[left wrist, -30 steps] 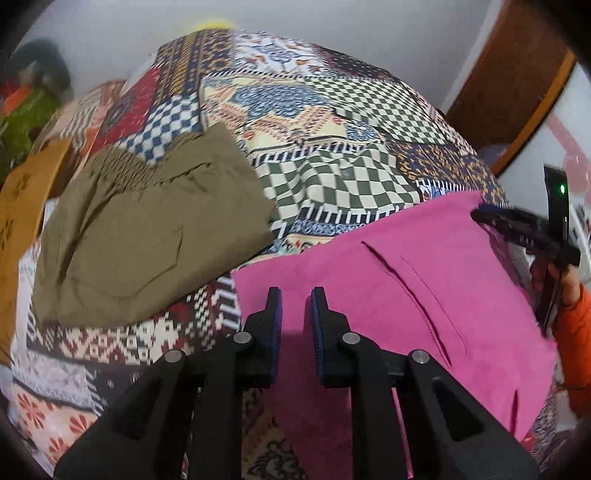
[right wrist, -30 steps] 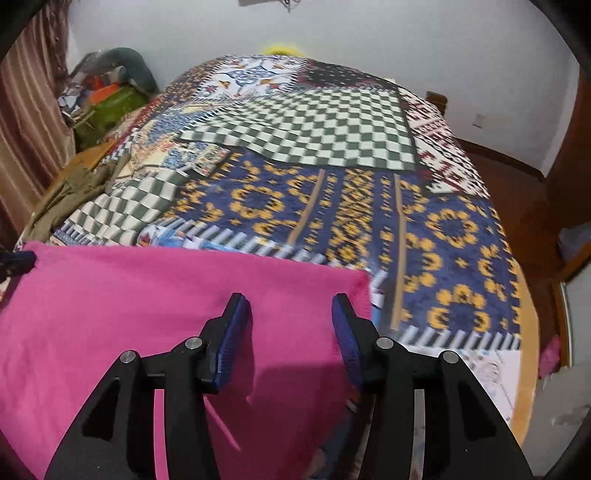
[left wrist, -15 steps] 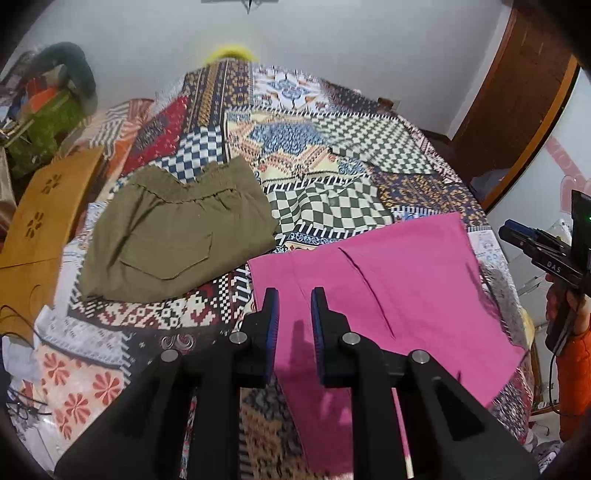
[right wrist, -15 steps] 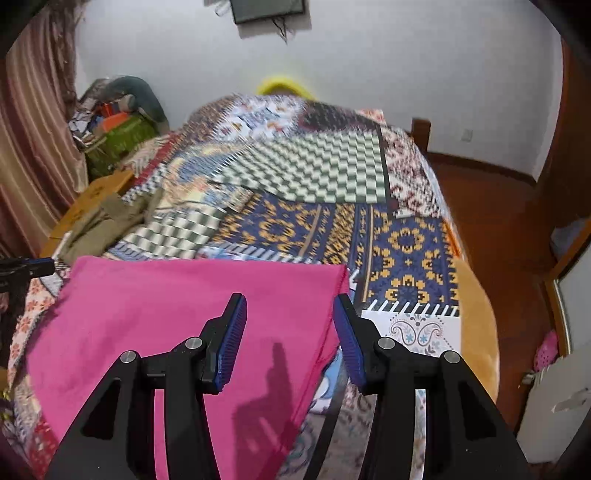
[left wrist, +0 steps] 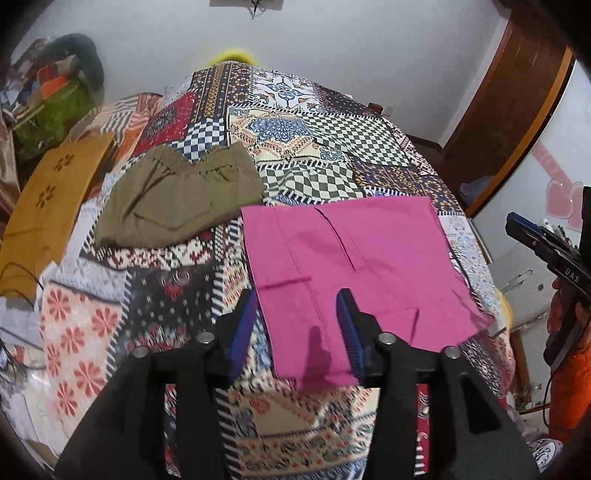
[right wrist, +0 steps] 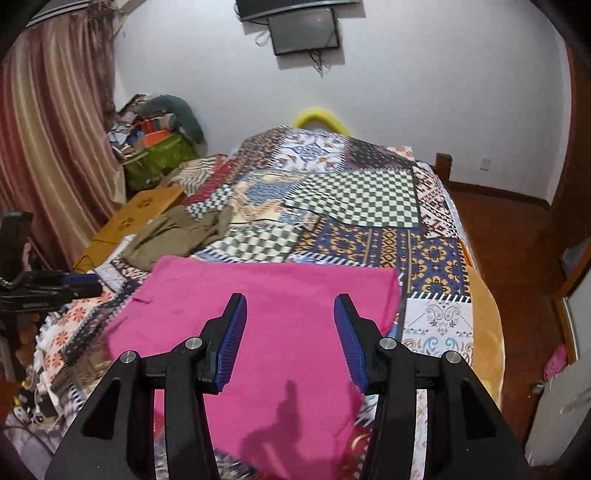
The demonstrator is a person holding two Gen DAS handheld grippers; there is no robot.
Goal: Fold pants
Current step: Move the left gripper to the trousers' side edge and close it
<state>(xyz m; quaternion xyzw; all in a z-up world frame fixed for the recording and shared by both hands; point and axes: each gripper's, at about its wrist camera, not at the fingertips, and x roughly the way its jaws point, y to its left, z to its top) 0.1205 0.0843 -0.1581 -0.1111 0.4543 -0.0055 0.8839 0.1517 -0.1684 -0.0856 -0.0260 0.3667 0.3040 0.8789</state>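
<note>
From my left wrist camera, the right gripper was cut off at the three o'clock edge, so I could not tell how its jaws stood. My own left gripper hid the near hem of the pink pants at six o'clock. From the right wrist camera, the pile of clutter at ten o'clock was too small to sort out, and the wall screen at twelve o'clock ran off the top edge.
</note>
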